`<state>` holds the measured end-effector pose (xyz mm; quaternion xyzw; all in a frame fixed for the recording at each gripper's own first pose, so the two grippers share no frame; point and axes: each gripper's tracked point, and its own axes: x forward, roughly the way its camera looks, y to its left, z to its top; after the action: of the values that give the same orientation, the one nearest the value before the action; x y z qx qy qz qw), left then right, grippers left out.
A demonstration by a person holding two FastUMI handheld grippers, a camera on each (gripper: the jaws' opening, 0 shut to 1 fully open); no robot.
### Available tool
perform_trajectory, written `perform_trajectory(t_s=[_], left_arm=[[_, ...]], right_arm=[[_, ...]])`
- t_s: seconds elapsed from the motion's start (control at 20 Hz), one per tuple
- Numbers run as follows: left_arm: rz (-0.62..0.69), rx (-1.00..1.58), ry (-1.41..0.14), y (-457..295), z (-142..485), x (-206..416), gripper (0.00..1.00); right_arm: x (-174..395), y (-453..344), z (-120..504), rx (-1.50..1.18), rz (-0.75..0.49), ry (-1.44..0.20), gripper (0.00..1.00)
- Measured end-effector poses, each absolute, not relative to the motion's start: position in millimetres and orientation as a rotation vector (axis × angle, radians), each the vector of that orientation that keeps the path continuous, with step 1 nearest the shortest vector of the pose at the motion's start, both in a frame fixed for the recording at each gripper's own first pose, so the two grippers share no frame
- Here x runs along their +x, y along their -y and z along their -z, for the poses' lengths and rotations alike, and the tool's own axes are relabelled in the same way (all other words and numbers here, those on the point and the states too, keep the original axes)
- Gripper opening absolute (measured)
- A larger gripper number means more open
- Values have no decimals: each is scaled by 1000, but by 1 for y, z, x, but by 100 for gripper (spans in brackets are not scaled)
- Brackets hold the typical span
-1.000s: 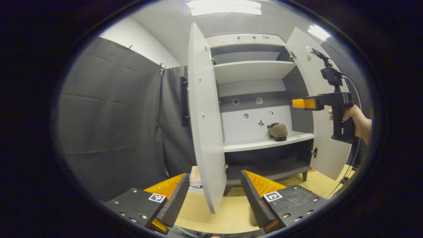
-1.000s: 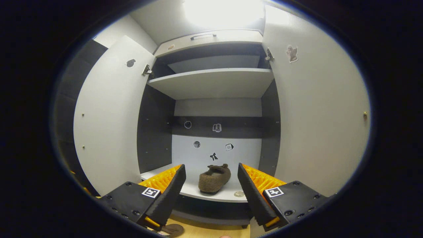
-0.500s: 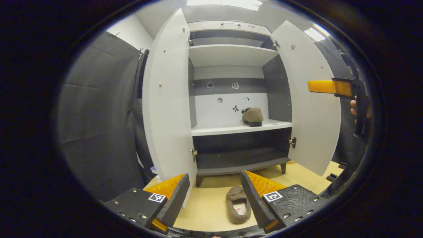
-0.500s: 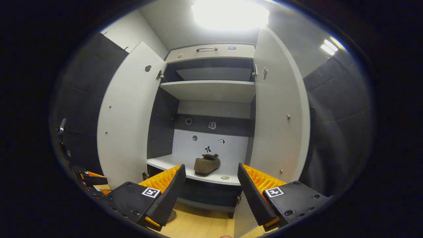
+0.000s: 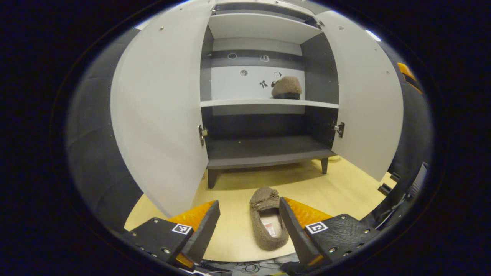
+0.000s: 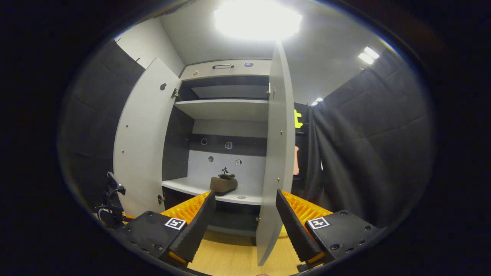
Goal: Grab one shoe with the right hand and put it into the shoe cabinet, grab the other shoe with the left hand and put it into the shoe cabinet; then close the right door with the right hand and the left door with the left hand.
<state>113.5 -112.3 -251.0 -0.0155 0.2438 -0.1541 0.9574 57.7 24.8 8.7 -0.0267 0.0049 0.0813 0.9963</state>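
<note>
While one fuzzy brown shoe point(image 5: 268, 224) lies sole-down on the pale wooden floor point(image 5: 337, 191) before the cabinet point(image 5: 264, 149), the left gripper point(image 5: 249, 230) hangs low above it, fingers spread wide, holding nothing. The other shoe point(image 6: 223, 184) sits on the white middle shelf point(image 6: 184, 186). The right gripper point(image 6: 243, 226) is wide apart too, empty, facing the right door's point(image 6: 277, 153) edge. Both doors stand open.
</note>
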Motion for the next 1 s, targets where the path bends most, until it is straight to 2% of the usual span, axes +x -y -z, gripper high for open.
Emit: perform_trajectory(t_s=[0.05,0.1,0.25,0.3,0.35,0.5,0.6,0.65,0.7,0.8,0.9,0.95,1.0], left_arm=[[317,-24,-510,114,261,115,97],[320,-17,-534,116,272,117,91],[324,-37,-619,123,301,122,91],[322,-50,-646,124,311,125,98],[323,-60,-673,127,321,125,91],[330,-56,-740,130,340,131,92],[326,-42,-781,130,347,133,92],[320,-33,-799,130,351,136,98],[313,-21,-815,128,353,137,98],[316,-19,-839,129,373,138,81],[327,-10,-869,131,386,139,81],[333,-16,-875,133,388,139,76],[338,-30,-886,135,391,141,77]], right_arm=[[55,-18,-7,-55,-147,-15,96],[53,-12,-5,-56,-133,-21,99],[52,4,-3,-56,-93,-30,99],[53,6,-3,-56,-84,-32,99],[54,9,-3,-56,-77,-32,99],[55,15,0,-60,-63,-45,96],[58,19,2,-59,-54,-51,99],[60,19,2,-57,-50,-53,99],[61,19,2,-56,-47,-54,99],[63,20,2,-58,-45,-57,99],[63,20,3,-60,-47,-66,99],[71,21,6,-58,-48,-73,96],[74,22,8,-58,-47,-80,99]])
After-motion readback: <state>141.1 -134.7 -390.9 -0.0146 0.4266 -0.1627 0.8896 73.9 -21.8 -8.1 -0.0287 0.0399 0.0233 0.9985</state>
